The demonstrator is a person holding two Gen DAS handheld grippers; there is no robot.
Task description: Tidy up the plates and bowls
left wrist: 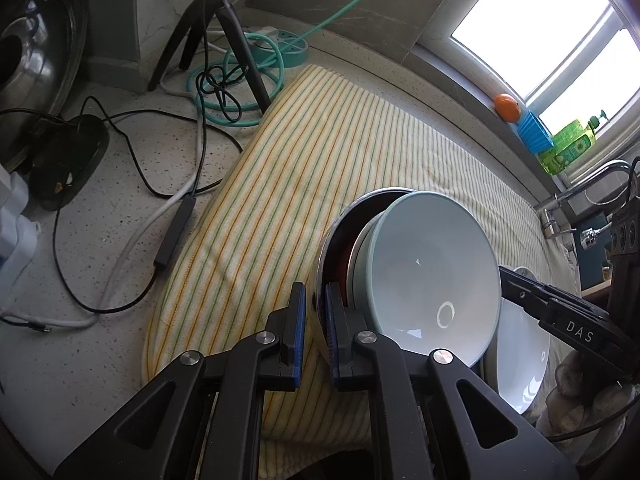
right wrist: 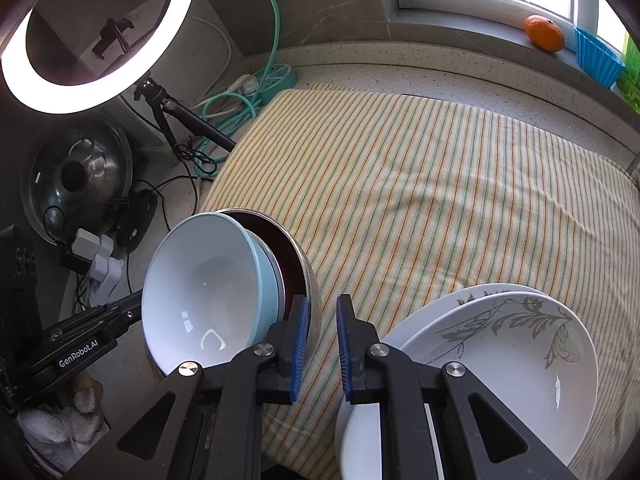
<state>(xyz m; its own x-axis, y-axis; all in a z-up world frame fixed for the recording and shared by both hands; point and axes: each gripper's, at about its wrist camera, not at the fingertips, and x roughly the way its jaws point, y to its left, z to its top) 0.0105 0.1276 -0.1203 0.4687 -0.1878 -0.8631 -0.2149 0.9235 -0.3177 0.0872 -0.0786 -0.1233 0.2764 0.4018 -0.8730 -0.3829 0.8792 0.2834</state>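
Right gripper with blue pads slightly apart over striped cloth, nothing between them, left pad beside steel bowl of tilted nested bowls, patterned plates lower right, ring light upper left.

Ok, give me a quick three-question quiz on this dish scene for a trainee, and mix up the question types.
1. True or false: the round orange fruit sits on the grey stone window ledge.
2. Fill the blank: the pale blue ceramic bowl nests inside a tilted ______ bowl.
3. Short answer: what do the jaws of the left gripper clamp?

Key:
1. True.
2. Stainless steel.
3. The rim of the stainless steel bowl.
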